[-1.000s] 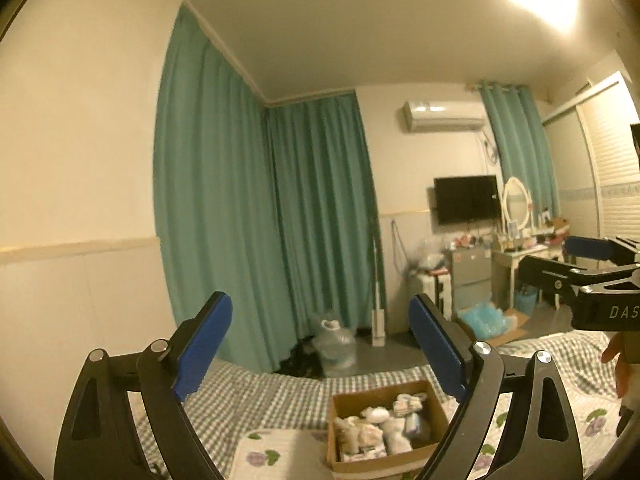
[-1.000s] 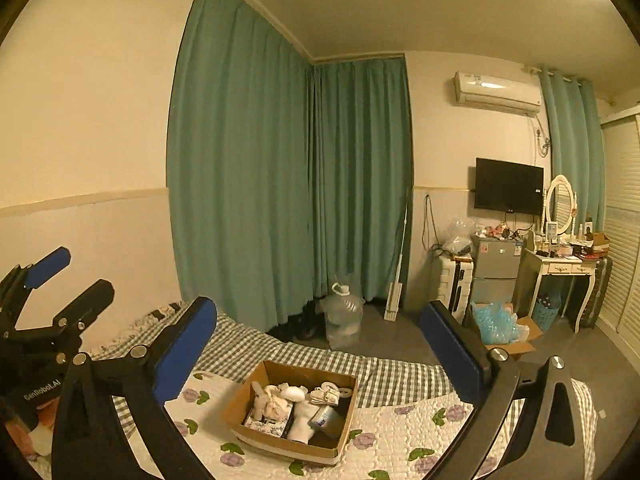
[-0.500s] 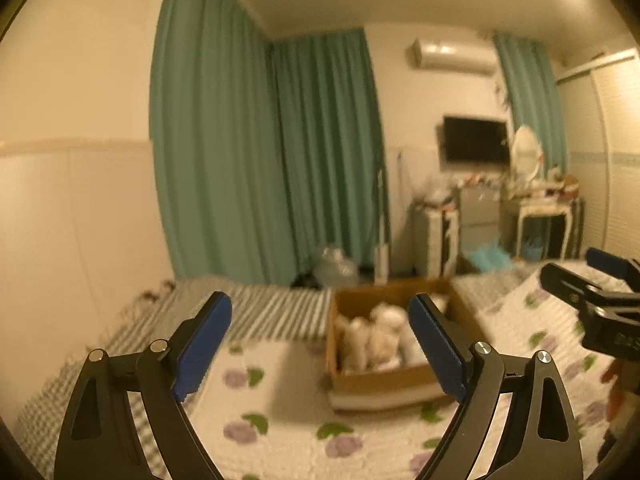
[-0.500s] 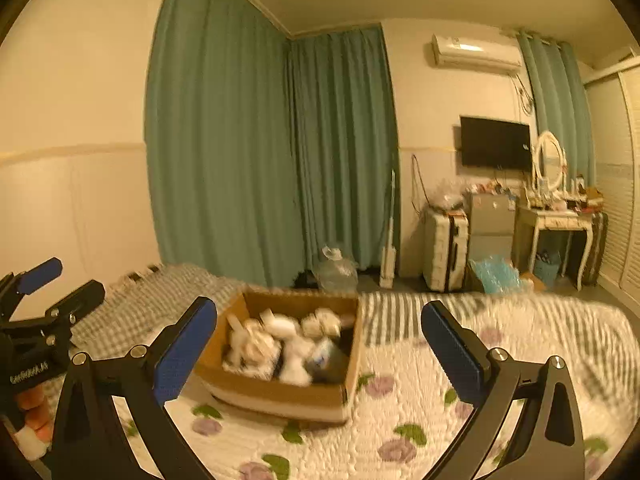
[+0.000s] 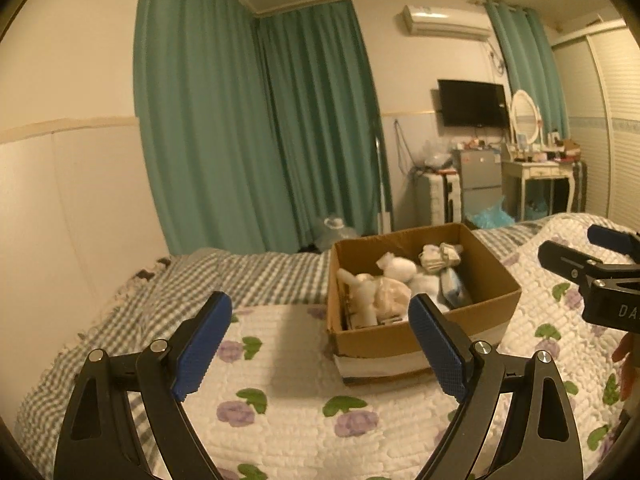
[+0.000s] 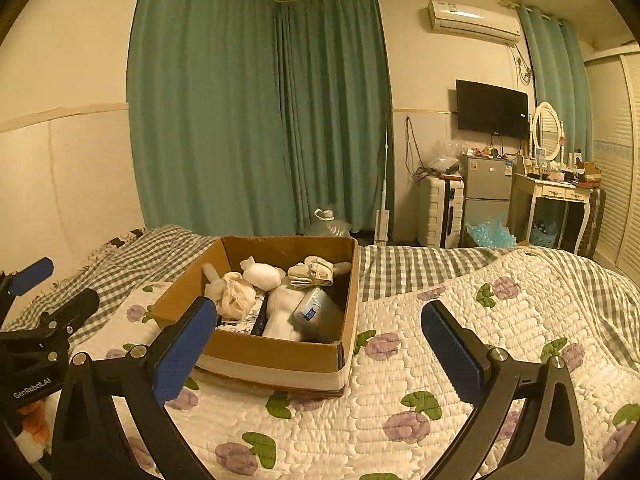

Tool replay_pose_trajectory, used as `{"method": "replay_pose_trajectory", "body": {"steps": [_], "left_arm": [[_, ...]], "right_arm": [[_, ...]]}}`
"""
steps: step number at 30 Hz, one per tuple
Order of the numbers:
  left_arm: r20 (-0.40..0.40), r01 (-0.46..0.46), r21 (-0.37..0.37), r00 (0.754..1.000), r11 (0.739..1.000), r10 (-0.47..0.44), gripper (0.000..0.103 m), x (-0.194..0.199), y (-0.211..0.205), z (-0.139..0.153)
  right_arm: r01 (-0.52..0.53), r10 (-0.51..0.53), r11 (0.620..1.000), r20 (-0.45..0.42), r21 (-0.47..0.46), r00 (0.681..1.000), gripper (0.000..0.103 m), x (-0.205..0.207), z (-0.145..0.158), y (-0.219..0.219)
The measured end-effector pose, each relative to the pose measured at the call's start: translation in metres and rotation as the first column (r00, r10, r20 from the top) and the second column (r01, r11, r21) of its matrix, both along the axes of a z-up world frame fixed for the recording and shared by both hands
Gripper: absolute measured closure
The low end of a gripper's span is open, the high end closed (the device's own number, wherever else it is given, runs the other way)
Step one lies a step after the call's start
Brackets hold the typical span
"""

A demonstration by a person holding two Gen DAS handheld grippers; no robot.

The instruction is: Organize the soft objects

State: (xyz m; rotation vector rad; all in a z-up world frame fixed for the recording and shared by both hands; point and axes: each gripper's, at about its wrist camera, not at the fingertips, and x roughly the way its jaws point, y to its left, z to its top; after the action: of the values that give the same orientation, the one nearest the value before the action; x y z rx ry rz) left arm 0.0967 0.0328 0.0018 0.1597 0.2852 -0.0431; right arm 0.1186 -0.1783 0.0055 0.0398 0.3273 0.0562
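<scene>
1. The left gripper (image 5: 318, 348) hovers over the flowered quilt (image 5: 280, 392) with its blue pads spread wide and nothing between them. In the right wrist view its body carries the white lettering "GenRobot.AI"; the hand under it is mostly cut off by the frame edge.
2. The cardboard box (image 6: 280, 350) sits on the quilt toward the foot edge of the bed (image 6: 420, 264), between the two grippers' lines of sight. It holds the soft objects (image 6: 256, 280): white and cream bundles heaped together, their kinds hard to tell apart.
3. A pale packet (image 6: 314, 308) in the box bears a small blue label, too blurred to read.
4. The right gripper (image 6: 318, 344) is likewise released, its fingers wide apart over the quilt and empty. In the left wrist view its side shows "DA", the rest cropped.
5. The fridge (image 6: 488, 184) by the far wall has stickers that cannot be read.
</scene>
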Motion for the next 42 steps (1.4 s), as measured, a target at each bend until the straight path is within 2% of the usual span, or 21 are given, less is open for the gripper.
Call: {"method": "replay_pose_trajectory", "body": {"steps": [23,42], "left_arm": [[-0.026,0.031,-0.052,0.999,0.998,-0.033,0.012,0.002,0.006,-0.005],[-0.036,0.032,-0.054,0.999,0.998,-0.034,0.012,0.003,0.005,-0.008]], "right_arm": [[-0.016,0.016,1.0,-0.008,-0.014,1.0,0.0,-0.003,0.003,0.008],[-0.02,0.02,1.0,-0.014,-0.014,1.0,0.0,-0.002,0.0,0.008]]}}
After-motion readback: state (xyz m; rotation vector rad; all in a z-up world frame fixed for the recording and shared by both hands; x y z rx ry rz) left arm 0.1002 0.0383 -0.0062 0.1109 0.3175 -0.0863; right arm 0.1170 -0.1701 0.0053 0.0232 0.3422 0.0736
